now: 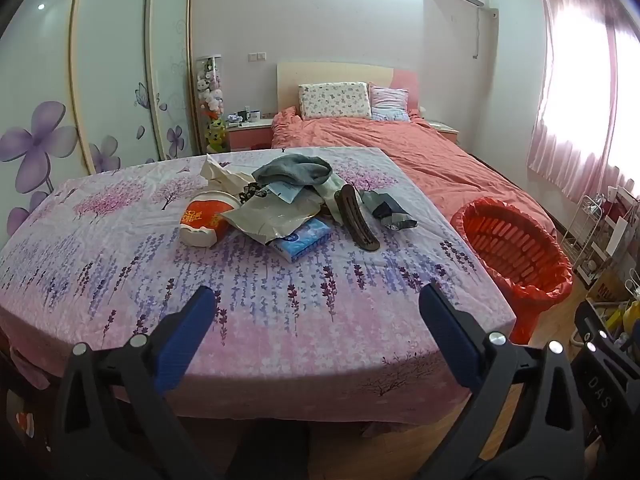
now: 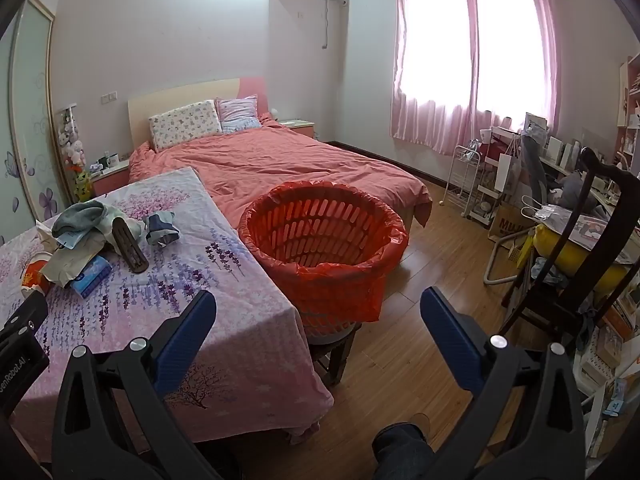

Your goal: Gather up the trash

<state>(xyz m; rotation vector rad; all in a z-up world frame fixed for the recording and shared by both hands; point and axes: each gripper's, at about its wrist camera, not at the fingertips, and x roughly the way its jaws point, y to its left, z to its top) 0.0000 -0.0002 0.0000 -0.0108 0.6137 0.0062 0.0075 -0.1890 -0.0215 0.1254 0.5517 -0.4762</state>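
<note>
My own gripper bodies run off the bottom edge in both wrist views, and in the right wrist view my left gripper (image 2: 22,340) shows only as a black corner cut by the left edge. In the heap on the table, the blue tissue pack (image 1: 305,238) lies half under the crumpled grey bag (image 1: 272,216), and the red and white cup (image 1: 204,220) has its mouth hidden behind that bag. The basket (image 2: 324,236) hides its own bottom, and the cluttered shelves (image 2: 560,184) are, I think, too small to sort out.
</note>
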